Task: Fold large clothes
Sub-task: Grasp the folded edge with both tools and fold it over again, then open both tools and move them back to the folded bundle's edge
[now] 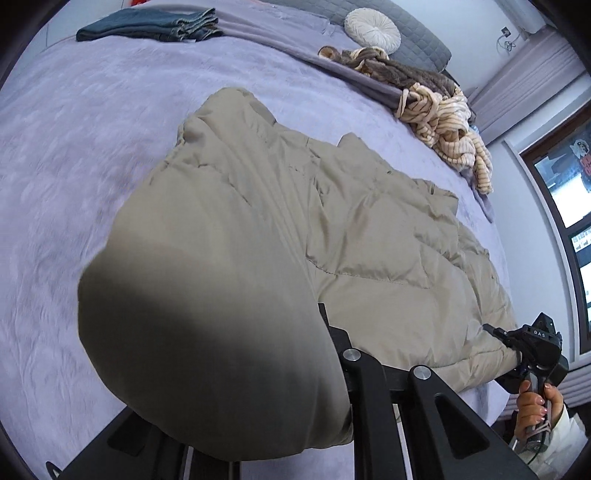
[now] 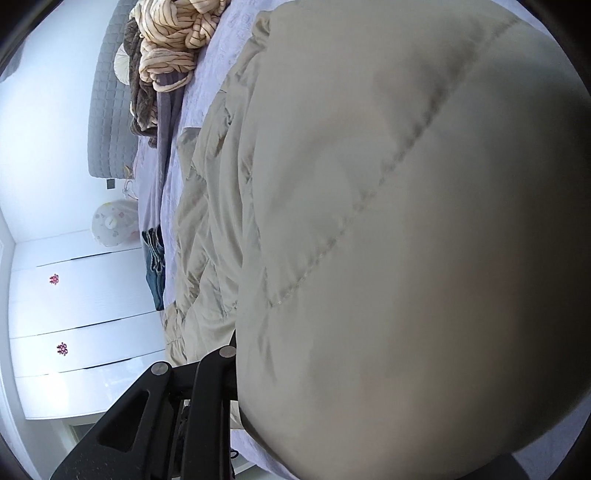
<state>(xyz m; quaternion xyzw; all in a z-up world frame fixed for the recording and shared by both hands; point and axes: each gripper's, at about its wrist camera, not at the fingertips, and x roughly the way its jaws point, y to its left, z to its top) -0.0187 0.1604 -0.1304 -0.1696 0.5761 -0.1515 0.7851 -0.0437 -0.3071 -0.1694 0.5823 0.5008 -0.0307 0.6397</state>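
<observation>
Two grippers have the beige puffer jacket (image 1: 369,229) by its near edge, one at each corner. Your left gripper (image 1: 325,332) is clamped on one corner, and the padded cloth bulges up over its fingers and hides most of them. Your right gripper (image 1: 493,330) is pinched on the other corner, with your hand (image 1: 535,410) wrapped round its handle; in its own view the quilted fabric fills nearly everything close to the lens. The rest of the jacket lies spread along the lavender bedspread (image 1: 92,155). Folded jeans (image 1: 147,26) sit at the far side of the bed, well apart from it. A striped cream heap (image 1: 450,129) and a brown furry garment (image 1: 402,70) lie near the headboard.
</observation>
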